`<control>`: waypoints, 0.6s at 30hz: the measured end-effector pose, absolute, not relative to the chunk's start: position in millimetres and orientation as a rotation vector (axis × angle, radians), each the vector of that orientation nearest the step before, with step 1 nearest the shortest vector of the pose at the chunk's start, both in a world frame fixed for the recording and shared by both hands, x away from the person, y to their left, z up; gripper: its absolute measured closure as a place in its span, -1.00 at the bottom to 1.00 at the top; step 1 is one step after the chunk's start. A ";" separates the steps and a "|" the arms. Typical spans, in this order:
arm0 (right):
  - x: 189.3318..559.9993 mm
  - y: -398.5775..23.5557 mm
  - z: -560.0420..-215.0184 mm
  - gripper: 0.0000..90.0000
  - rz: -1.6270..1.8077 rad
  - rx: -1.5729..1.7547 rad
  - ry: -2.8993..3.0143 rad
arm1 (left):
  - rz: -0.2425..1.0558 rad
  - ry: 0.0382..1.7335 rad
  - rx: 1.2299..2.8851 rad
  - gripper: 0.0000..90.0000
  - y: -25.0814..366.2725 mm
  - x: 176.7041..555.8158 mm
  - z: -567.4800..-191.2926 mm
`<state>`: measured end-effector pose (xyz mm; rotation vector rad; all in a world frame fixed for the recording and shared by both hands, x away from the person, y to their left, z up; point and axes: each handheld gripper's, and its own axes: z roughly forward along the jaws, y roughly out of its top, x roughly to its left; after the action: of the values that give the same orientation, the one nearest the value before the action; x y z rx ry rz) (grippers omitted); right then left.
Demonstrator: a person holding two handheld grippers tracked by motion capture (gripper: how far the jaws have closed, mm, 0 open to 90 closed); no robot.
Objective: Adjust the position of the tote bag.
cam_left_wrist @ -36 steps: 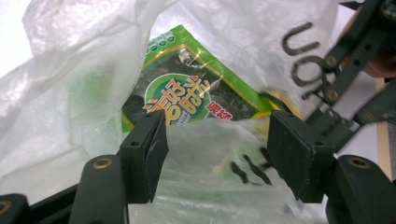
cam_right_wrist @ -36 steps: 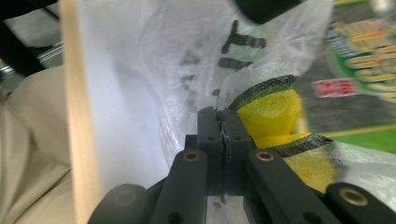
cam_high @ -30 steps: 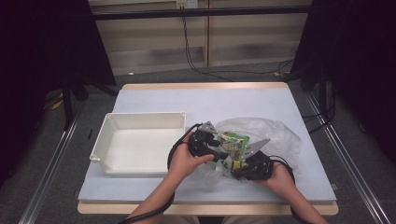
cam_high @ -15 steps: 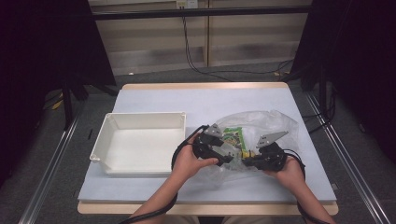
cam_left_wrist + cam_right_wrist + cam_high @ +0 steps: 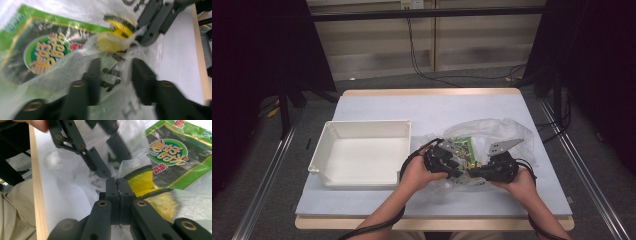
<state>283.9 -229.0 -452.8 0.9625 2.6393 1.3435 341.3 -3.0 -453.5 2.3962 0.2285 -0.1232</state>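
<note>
The white tray (image 5: 362, 157) blocks the table's left; the far half of the table (image 5: 432, 105) lies open.

Two hand-held tongs (image 5: 464, 167) meeting at a clear plastic bag (image 5: 492, 135), white tray (image 5: 362, 131) beside

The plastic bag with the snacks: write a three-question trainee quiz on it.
1. True or false: the right tongs are pinched shut on the plastic bag.
2. Which colour is the big packet inside the bag: A red, B green, C blue?
3. The white tray lies on which side of the bag in the high view?

Key: 1 true; 2 B; 3 left.
</note>
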 end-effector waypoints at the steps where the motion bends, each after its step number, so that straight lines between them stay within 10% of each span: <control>1: 284.1 -228.8 -452.0 0.79 1.340 0.982 2.629 | -0.149 0.241 2.384 0.76 -3.0 340.5 -455.5; 6: 286.5 -227.5 -446.0 0.00 1.322 1.032 2.539 | -0.187 0.251 2.402 1.00 0.1 338.8 -455.0; 9: 288.8 -224.8 -442.6 -0.14 1.340 1.029 2.505 | -0.201 0.258 2.405 1.00 3.4 337.8 -452.7; 13: 294.0 -213.7 -450.4 0.06 1.329 1.022 2.576 | -0.220 0.284 2.351 1.00 10.4 338.4 -448.3; 15: 292.7 -208.2 -458.3 0.49 1.302 0.972 2.673 | -0.191 0.333 2.318 0.99 16.7 339.5 -441.9; 18: 289.7 -206.1 -462.5 0.79 1.287 0.935 2.730 | -0.125 0.379 2.299 0.59 20.9 342.4 -436.2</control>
<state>289.7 -206.1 -462.5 0.9352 2.7300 1.2871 342.4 20.9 -436.2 2.2985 0.3792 -0.1250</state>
